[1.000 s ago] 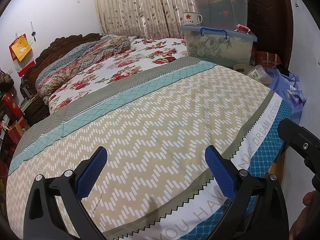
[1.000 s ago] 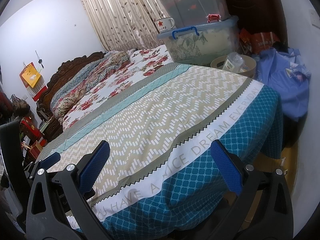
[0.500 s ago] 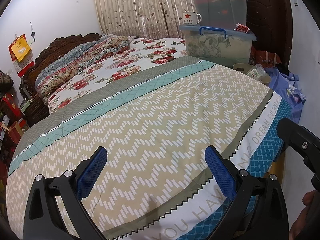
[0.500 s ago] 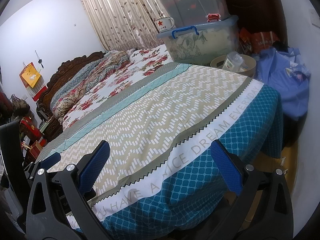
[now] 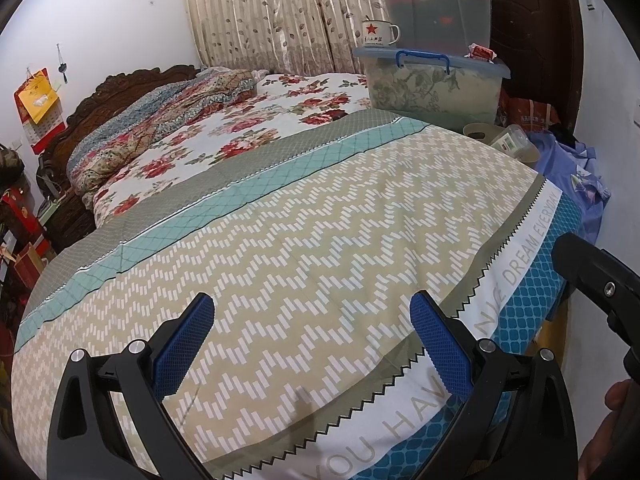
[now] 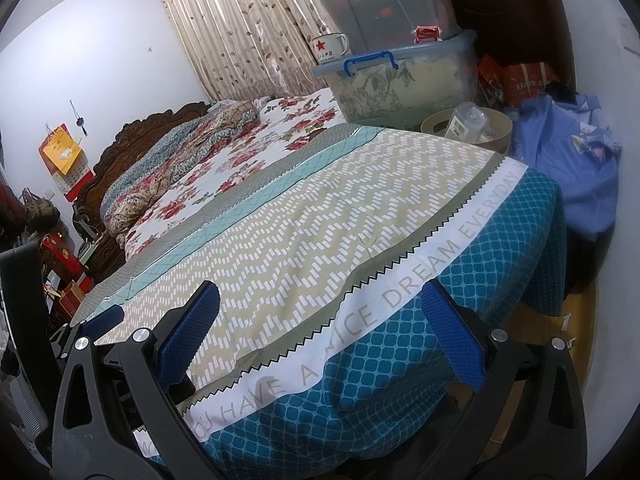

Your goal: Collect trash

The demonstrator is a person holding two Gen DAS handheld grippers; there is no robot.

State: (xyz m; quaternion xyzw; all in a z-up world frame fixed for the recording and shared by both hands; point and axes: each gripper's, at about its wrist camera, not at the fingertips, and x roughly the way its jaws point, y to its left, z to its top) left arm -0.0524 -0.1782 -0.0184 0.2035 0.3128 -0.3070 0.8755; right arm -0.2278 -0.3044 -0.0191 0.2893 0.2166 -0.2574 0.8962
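My left gripper (image 5: 314, 322) hangs open over the zigzag-patterned bedspread (image 5: 320, 220) near the foot of the bed, with nothing between its blue pads. My right gripper (image 6: 320, 320) is open too, over the bed's teal foot edge (image 6: 400, 360), and is empty. No loose trash shows on the bedspread. A beige bin (image 6: 500, 138) holding a clear plastic container (image 6: 466, 120) stands past the bed's far corner; the left wrist view shows the bin (image 5: 484, 133) as well. A red wrapper (image 5: 482, 52) lies on a storage box lid.
Two stacked plastic storage boxes (image 6: 400, 76) with an enamel mug (image 6: 330, 49) stand beyond the bed. Blue clothes (image 6: 568, 168) are piled by the right wall. A folded floral quilt (image 5: 160, 128) lies at the carved headboard. Red bags (image 6: 64, 276) crowd the left floor.
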